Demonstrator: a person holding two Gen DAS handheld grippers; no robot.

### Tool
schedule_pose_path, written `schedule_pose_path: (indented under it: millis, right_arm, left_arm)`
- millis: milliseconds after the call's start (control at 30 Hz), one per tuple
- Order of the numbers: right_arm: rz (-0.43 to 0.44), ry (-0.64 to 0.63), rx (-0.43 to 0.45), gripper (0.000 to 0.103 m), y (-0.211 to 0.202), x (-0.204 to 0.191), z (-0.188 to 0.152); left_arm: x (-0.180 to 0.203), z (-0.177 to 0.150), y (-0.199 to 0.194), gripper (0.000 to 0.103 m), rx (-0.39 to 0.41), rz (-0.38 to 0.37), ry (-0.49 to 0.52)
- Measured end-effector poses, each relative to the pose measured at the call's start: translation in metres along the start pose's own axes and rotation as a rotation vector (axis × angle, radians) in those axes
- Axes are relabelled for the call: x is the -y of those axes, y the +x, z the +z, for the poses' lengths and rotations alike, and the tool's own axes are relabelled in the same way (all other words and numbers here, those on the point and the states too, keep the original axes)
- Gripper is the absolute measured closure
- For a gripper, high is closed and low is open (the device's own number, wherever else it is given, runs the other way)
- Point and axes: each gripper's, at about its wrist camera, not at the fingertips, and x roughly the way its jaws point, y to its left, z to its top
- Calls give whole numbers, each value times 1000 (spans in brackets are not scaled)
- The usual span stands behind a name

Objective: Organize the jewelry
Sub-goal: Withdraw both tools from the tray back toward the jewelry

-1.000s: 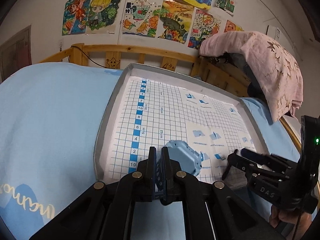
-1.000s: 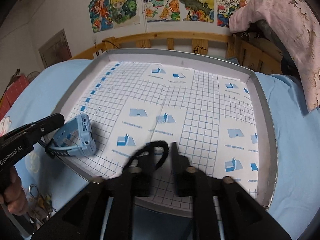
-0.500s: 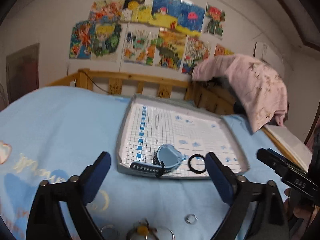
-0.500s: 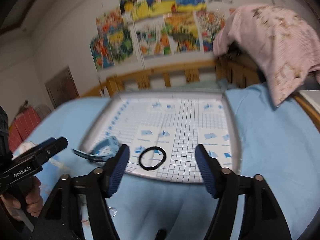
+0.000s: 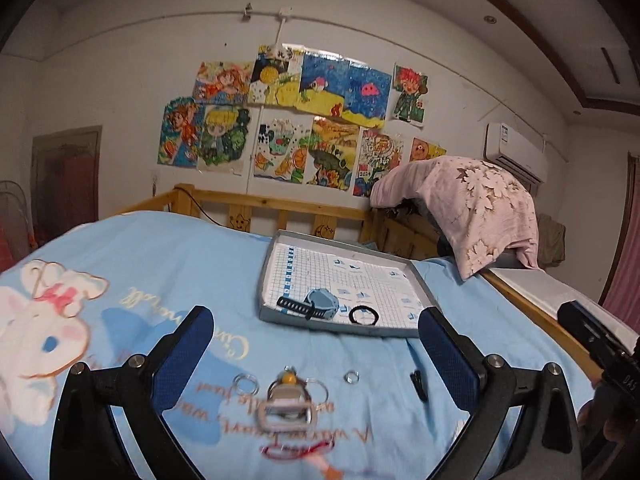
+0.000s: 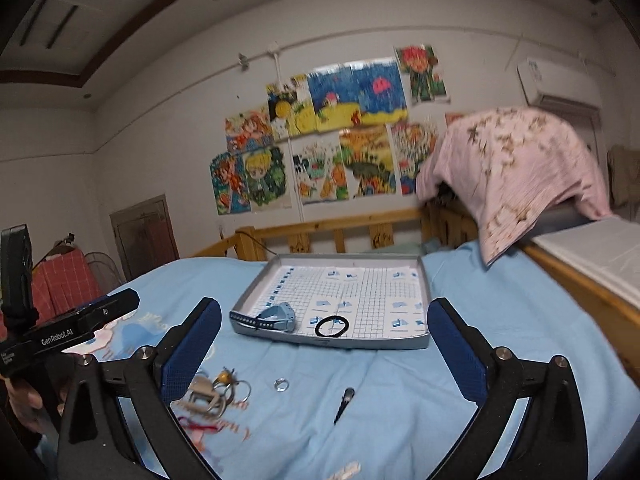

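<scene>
A grey tray with a grid sheet lies on the blue bedsheet. In it, near the front edge, lie a blue watch and a black hair tie. On the sheet in front of the tray lie a small silver ring, a black hair clip, and a cluster of rings with a beige buckle. My left gripper and right gripper are both open, empty, and held back above these loose items.
A wooden bed rail runs behind the tray. A pink floral blanket hangs over the rail at the right. A white mattress edge lies to the far right. Drawings cover the wall.
Both grippers let go of their items in the tray, the left the watch and the right the hair tie. Both opened wide and drew back and up from the tray.
</scene>
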Motion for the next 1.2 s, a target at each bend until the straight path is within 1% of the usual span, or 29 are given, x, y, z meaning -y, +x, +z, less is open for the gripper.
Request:
schedule_pose_path:
  millis: [200, 333, 533, 633, 767, 933, 1067, 1200]
  right_arm:
    - [-15, -31, 44, 2, -55, -16, -13]
    - [-28, -58, 62, 2, -86, -28, -25]
    - [-57, -66, 73, 2, -119, -41, -44]
    - [-68, -80, 56, 2, -132, -47, -56]
    - [-67, -74, 24, 2, -138, -52, -70]
    - [-65, -64, -35, 2, -130, -53, -89]
    - [-65, -63, -65, 2, -120, -54, -96]
    - [-69, -64, -67, 2, -105, -50, -91]
  left_arm:
    - [-2, -22, -52, 0, 12, 5, 0]
    - [-2, -37, -83, 0, 33, 15, 25]
    - [-9, -56, -114, 0, 28, 33, 26]
    - [-15, -68, -125, 0, 16, 45, 24]
    - [-23, -80, -129, 0, -12, 57, 33]
    - [-37, -89, -119, 0, -83, 66, 45]
    - [-50, -84, -104, 0, -138, 65, 52]
    - [-57, -75, -84, 0, -154, 71, 65]
